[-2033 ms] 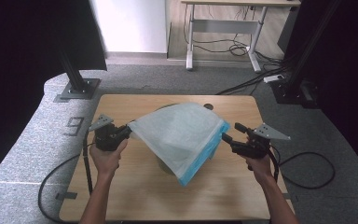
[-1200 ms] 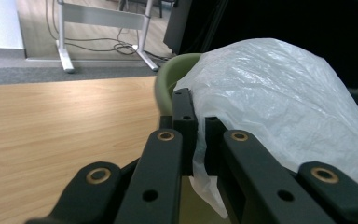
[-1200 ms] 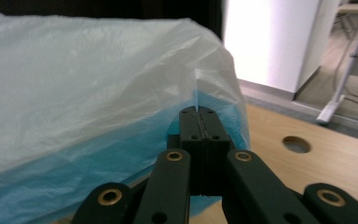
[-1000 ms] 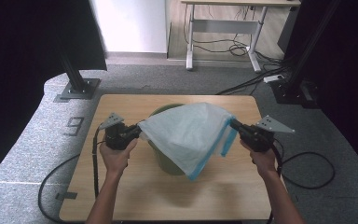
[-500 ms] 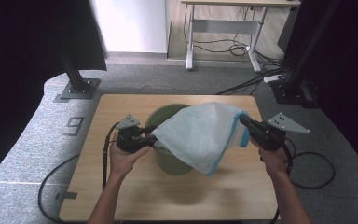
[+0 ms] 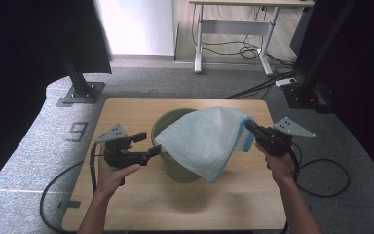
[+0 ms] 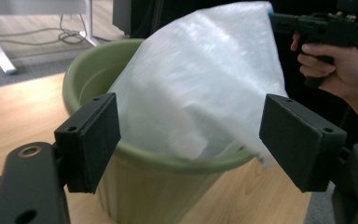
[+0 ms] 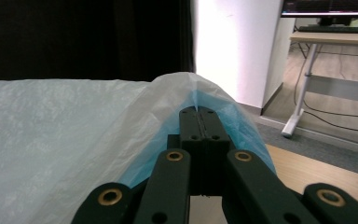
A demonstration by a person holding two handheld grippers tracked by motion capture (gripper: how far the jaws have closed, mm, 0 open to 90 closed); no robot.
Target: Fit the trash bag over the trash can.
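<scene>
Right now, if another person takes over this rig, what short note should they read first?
Left gripper: jaws have just been opening, nothing between them, beside the green bucket.
Right gripper: shut on the plastic bag at its blue edge.
Bucket stands mid-table; the bag drapes over its right side, one edge lying on the near rim.
Done: bag brought over the bucket.
Left: probably regrip the free edge and stretch the mouth around the rim.
</scene>
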